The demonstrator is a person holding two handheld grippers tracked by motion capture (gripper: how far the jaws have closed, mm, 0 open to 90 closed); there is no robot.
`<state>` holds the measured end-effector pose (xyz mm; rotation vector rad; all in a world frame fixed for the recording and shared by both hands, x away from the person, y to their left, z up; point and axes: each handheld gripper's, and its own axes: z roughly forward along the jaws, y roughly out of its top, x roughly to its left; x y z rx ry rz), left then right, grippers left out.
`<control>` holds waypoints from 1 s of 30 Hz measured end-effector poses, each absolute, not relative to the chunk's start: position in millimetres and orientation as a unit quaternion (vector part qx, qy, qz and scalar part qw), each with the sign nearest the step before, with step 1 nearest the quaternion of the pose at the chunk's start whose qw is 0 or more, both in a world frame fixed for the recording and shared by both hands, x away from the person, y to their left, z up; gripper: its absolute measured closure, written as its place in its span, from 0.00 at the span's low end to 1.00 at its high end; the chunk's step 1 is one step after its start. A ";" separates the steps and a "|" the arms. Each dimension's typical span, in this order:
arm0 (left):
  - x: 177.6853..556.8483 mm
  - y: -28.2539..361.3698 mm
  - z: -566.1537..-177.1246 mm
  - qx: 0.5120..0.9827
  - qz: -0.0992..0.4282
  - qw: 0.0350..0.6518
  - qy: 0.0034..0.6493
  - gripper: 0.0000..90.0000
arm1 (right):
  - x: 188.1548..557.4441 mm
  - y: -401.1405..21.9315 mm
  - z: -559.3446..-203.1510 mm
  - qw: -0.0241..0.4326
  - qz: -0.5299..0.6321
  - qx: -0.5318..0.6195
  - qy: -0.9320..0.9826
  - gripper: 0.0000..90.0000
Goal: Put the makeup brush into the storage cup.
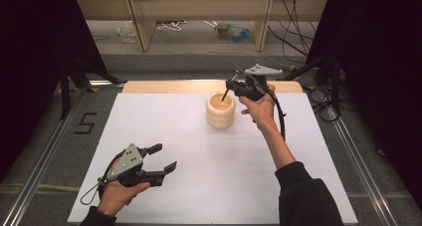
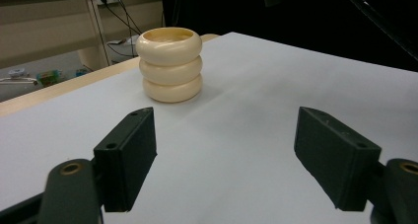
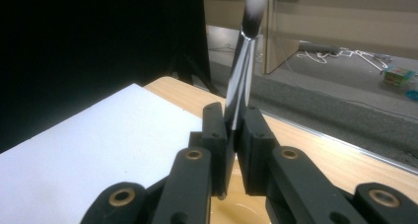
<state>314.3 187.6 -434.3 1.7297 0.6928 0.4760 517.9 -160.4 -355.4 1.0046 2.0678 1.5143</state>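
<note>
Clamped between the two black jaws of the right gripper (image 3: 231, 135) is a brush (image 3: 242, 76): the pads press on its shiny dark handle from both sides, and the handle rises past them, slightly tilted, to a metal collar and a pale, blurred tuft of bristles at the top. Below the jaws, at the bottom edge of the right gripper view, a cream-coloured curved surface shows, the inside of the holder. From the high view, the right gripper (image 1: 230, 89) hangs over the far middle of the table, with the lower end of the brush (image 1: 225, 95) dipping into the open mouth of the holder (image 1: 220, 112), a cream pot shaped like three stacked rings. This holder stands upright on the white sheet (image 1: 199, 181), close to the sheet's far edge, where a strip of bare wooden tabletop (image 1: 164, 86) begins. Well apart from it, at the near left corner of the sheet, the left gripper (image 1: 166, 159) rests low in the person's hand, jaws spread wide with nothing between them. In the left gripper view the holder (image 2: 170, 66) stands ahead of those parted jaws, beyond a stretch of bare white sheet (image 2: 246, 135). Past the table lie grey floor and loose cables.
</note>
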 end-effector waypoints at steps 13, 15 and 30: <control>314.3 186.7 -434.6 0.741 0.201 0.571 0.290 0.27 | 523.6 -156.0 -363.9 0.193 0.531 0.362 0.742 0.93; 314.6 187.2 -434.3 0.743 0.204 0.570 0.287 0.27 | 524.4 -155.3 -365.3 0.193 0.530 0.362 0.742 0.93; 314.4 186.9 -434.0 0.742 0.204 0.571 0.286 0.27 | 528.0 -150.1 -373.4 0.186 0.515 0.364 0.753 0.93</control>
